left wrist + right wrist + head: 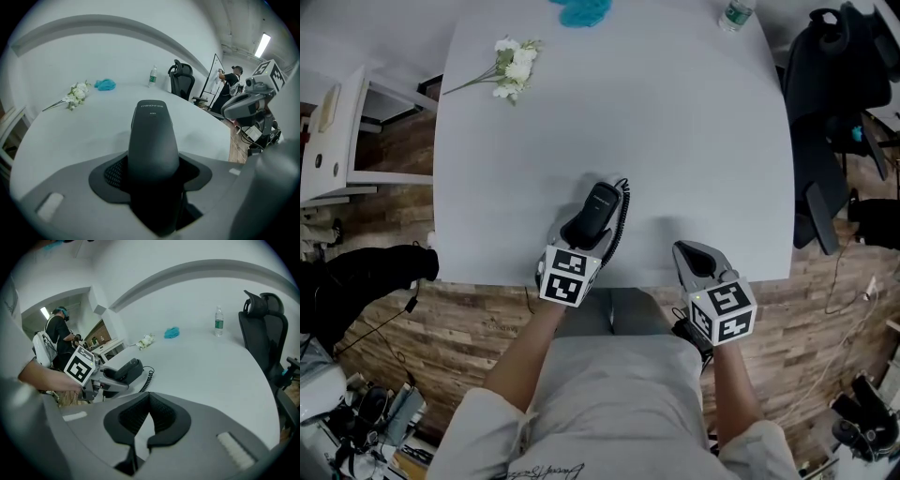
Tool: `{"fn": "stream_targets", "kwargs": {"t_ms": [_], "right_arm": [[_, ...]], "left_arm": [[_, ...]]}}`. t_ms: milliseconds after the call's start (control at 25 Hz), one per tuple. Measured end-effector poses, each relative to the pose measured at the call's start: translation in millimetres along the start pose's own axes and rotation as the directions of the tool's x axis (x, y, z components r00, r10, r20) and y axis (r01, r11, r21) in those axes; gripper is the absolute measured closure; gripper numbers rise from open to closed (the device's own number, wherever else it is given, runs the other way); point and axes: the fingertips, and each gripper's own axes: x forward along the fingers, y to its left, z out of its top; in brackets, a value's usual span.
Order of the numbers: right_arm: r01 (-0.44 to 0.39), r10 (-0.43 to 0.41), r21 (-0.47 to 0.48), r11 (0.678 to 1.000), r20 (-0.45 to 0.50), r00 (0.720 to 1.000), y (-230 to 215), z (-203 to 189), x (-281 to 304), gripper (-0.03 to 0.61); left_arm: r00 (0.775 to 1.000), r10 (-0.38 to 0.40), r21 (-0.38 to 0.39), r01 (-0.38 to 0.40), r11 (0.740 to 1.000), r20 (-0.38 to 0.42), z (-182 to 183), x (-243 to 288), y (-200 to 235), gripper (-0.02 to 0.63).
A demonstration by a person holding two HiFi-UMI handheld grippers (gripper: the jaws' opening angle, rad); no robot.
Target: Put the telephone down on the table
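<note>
Left tongs gripping telephone, right tongs closed, bottle upright

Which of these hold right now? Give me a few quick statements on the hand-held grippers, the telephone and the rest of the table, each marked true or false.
1. The left hand-held gripper is closed on the telephone. True.
2. The right hand-held gripper holds the flowers. False: it holds nothing, and the flowers lie at the far left of the table.
3. A bottle stands near the table's far edge. True.
4. The telephone is cordless. False: a coiled cord runs from it.
</note>
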Motion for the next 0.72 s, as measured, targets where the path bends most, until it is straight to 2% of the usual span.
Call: {"fn": "stream_targets", "kwargs": {"t_ms": [720], "right_arm": [[-0.016, 0.017, 0.003, 1.0, -0.032, 0.999, -9, -5, 6, 0.572]], "left_arm": [[0.997, 0.077, -0.016, -0.077, 0.997, -0.03, -7, 20, 23, 0.319]]}}
